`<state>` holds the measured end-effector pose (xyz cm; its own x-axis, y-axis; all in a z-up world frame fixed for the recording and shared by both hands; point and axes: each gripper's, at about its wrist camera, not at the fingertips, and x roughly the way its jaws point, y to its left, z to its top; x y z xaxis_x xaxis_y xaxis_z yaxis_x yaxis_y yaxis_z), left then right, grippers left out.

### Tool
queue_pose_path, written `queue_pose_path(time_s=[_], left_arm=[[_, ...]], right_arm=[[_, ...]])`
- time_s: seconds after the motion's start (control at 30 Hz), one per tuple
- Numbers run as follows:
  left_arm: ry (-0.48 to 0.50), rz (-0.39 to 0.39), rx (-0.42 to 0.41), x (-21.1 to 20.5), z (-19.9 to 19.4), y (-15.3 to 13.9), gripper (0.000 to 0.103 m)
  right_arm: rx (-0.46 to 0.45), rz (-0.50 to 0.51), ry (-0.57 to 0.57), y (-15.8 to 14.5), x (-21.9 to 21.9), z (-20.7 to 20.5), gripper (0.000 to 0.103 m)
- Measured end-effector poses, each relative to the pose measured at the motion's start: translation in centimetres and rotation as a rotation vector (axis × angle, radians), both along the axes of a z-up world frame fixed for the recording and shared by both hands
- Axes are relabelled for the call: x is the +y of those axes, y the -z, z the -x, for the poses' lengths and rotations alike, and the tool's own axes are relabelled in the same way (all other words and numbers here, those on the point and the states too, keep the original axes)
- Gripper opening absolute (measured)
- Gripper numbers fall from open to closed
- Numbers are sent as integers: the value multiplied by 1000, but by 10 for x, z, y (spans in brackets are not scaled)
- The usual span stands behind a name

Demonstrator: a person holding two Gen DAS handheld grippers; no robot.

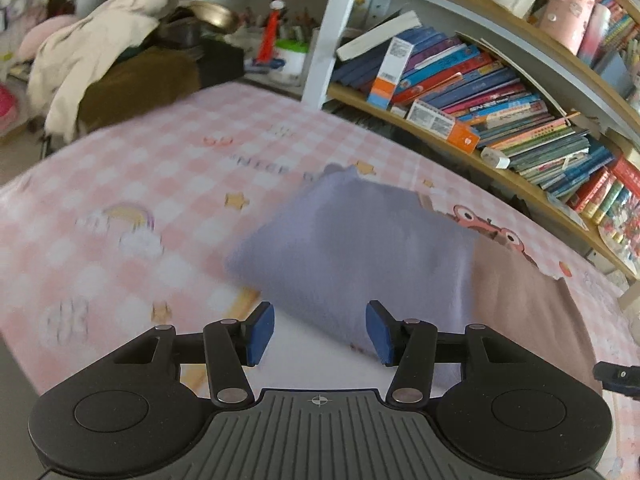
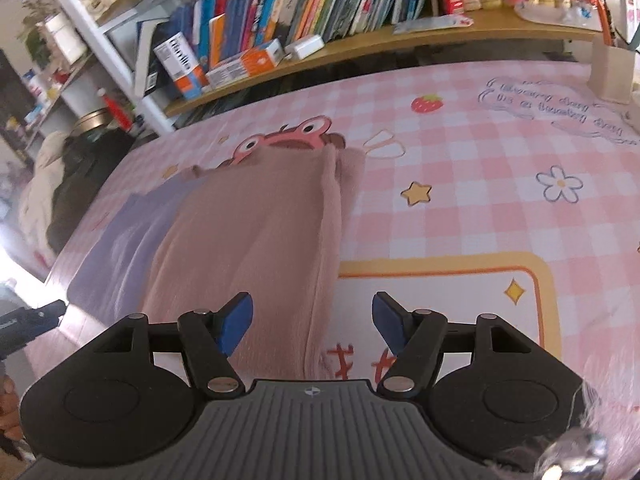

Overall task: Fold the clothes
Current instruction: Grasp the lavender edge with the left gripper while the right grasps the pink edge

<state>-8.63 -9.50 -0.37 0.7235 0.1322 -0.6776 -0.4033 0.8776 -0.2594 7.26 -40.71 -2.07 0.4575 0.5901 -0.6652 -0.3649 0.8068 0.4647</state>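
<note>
Left gripper (image 1: 320,334): jaws spread wide, holding nothing, poised over the near edge of a folded lavender garment (image 1: 360,248). Right gripper (image 2: 312,326): jaws likewise wide and empty, above the near end of a folded pinkish-brown garment (image 2: 256,240). The two garments lay flat, side by side and touching, lavender to the left, on a pink checked cartoon-print tabletop (image 2: 500,152). Bookshelf (image 2: 304,12) packed with books stood behind the tabletop. Cream jacket (image 1: 84,48) heaped at far left.
</note>
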Motion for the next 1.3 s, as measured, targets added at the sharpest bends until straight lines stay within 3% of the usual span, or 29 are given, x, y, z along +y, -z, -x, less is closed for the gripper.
queue_pose_path(time_s=[0.13, 0.33, 0.63, 0.87, 0.93, 0.97, 1.0, 1.1, 1.23, 1.3], left_arm=[[-20, 34, 6, -8, 4, 3, 51], [-117, 195, -5, 13, 0, 11, 51], [-211, 416, -30, 65, -20, 33, 50], [-314, 656, -78, 101, -29, 56, 47], [-355, 727, -99, 109, -29, 64, 40], [-364, 733, -95, 112, -30, 67, 18], [-359, 726, -91, 114, -31, 69, 12], [-336, 695, -111, 122, -31, 66, 7], [-240, 535, -174, 130, -30, 40, 7], [-207, 492, -196, 137, -32, 32, 7]], right_arm=[[1, 2, -3, 1, 0, 1, 65], [2, 6, -8, 3, 0, 2, 53], [4, 11, -16, 5, -1, 4, 48], [5, 16, -21, 7, -1, 6, 38], [6, 17, -23, 7, -1, 6, 36], [6, 18, -24, 8, -1, 6, 35], [6, 18, -25, 8, -1, 6, 33], [7, 20, -27, 9, -2, 7, 32], [8, 22, -30, 10, -2, 8, 29], [8, 24, -32, 10, -2, 8, 29]])
